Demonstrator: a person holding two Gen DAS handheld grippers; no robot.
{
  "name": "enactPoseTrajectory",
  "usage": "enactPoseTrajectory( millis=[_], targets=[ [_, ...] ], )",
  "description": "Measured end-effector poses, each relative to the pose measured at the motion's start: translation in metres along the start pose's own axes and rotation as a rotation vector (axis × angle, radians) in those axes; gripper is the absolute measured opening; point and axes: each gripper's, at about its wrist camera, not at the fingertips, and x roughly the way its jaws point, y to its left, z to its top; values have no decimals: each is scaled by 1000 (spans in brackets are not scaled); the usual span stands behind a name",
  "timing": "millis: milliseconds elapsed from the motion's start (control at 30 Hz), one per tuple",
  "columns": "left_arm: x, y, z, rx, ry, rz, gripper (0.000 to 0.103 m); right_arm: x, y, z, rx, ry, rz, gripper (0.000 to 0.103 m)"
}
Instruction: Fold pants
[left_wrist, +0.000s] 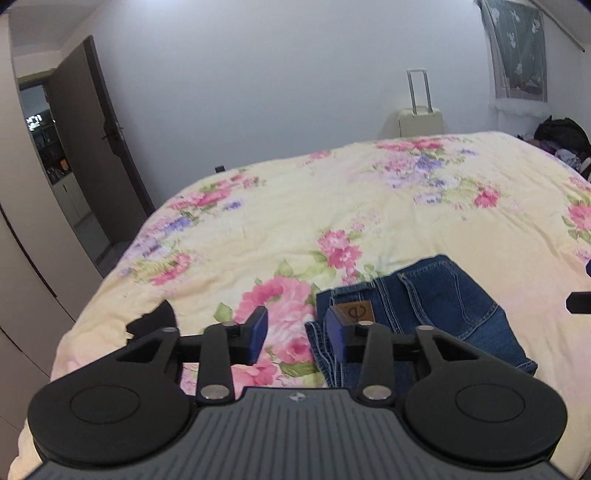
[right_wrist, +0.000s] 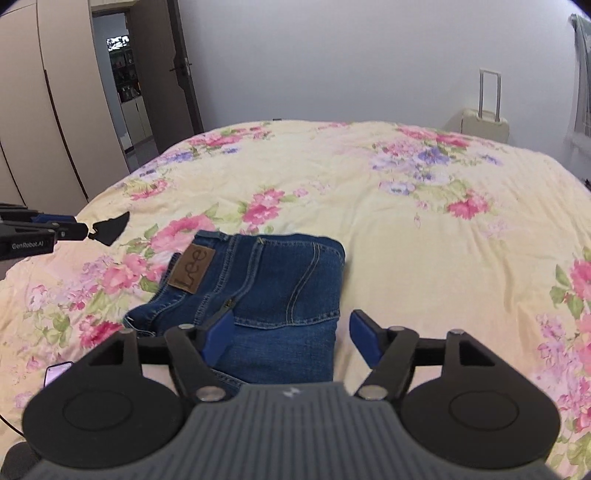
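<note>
Blue-padded fingers (right_wrist: 218, 334) of the right gripper (right_wrist: 291, 334) stand wide apart above a folded pair of blue jeans (right_wrist: 280, 280), gripping nothing; the cloth lies below and beyond the pads, not pressed between them. The left gripper (left_wrist: 299, 334) likewise has its fingers (left_wrist: 258, 328) parted with nothing between them, poised over flowered fabric just left of the jeans (left_wrist: 436, 306).

The pants lie folded into a compact, roughly square bundle near the close edge of the bed, seat side up. Tan stitching outlines a back pocket (right_wrist: 306, 284), and a brown leather waistband patch (right_wrist: 192, 270) sits at the bundle's upper left corner. Hems and layered denim edges show along the left side, where the layers sit slightly uneven.

The bundle rests on a pale yellow bedspread (right_wrist: 406, 221) printed with pink and purple flowers. A small piece of black fabric (left_wrist: 157, 319) lies apart near the bed's left edge. Beyond the bed stand a cream suitcase (left_wrist: 419, 120), a white wall and an open dark door (left_wrist: 96, 147).
</note>
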Motion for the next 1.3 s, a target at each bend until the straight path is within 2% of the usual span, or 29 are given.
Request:
enactPoseTrajectory(
  millis=[33, 67, 133, 200, 367, 433, 500, 700, 767, 833, 933, 1067, 1300],
  targets=[
    [-19, 4, 4, -10, -26, 22, 68, -15, 4, 1, -11, -25, -1, 73],
    [-34, 6, 6, -21, -45, 38, 74, -28, 9, 1, -18, -45, -3, 77],
    [-62, 6, 6, -43, -62, 61, 92, -58, 18, -1, -37, -94, 1, 82],
    [-87, 1, 0, -71, -73, 83, 94, -83, 27, -6, -48, -135, -1, 81],
    [-123, -26, -37, -147, -61, 101, 95, -130, 54, -36, -60, -176, -66, 82],
    [-130, -40, -53, -174, -37, 120, 95, -143, 63, -51, -52, -177, -72, 82],
    [-135, -52, -68, -181, -20, 109, 95, -153, 71, -68, -49, -173, -78, 82],
    [-148, -88, -92, -75, -17, 131, 95, -168, 81, -105, -67, -147, -104, 82],
    [-153, -97, -100, -75, -6, 91, 95, -172, 78, -113, -50, -143, -98, 82],
    [-153, -105, -109, -96, 37, 44, 95, -176, 76, -121, -37, -141, -89, 82],
    [-151, -119, -125, -113, 86, 29, 95, -182, 78, -132, -42, -140, -91, 82],
    [-153, -129, -135, -122, 110, 30, 95, -187, 78, -144, -45, -136, -96, 82],
    [-160, -137, -129, -112, 97, 25, 95, -193, 78, -150, -43, -146, -94, 82]
  ],
)
